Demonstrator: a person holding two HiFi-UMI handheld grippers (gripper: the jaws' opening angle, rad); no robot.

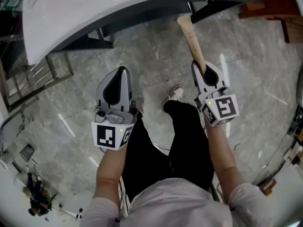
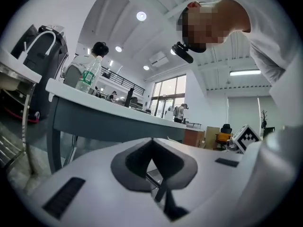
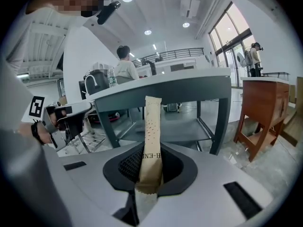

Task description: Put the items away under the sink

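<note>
nearest, on the near side of the sink (image 1: 142, 4): left tongs (image 1: 121, 75), pressed together with nothing between them, idle over the grey marble floor (image 1: 71, 108). same reading in the left gripper view, pads meeting in a line, empty.

beside them, a little closer to the sink: right tongs (image 1: 204, 72), clamped on the lower end of a long tan paper packet (image 1: 191, 34). packet standing straight out from the tongs, its far end just reaching under the sink's white rim in the head view. in the right gripper view, upright between the pads, speckled and printed, held near its bottom, most of its length free.

beyond the packet, beneath the sink: a grey frame (image 3: 220, 122) carrying a low shelf (image 3: 189, 126), open at the front, nothing plain to see on its near part. right of the sink, a brown wooden cabinet (image 3: 265, 108), well apart.

judged as the carry-in step: one item in hand, not yet placed. next move calls for lowering the right tongs and reaching in under the sink, keeping the packet's free end clear of the rim and the frame, laying it on the shelf, then letting go. probably better brought in flat than upright, given the long loose end. left tongs free to fetch another item.
</note>
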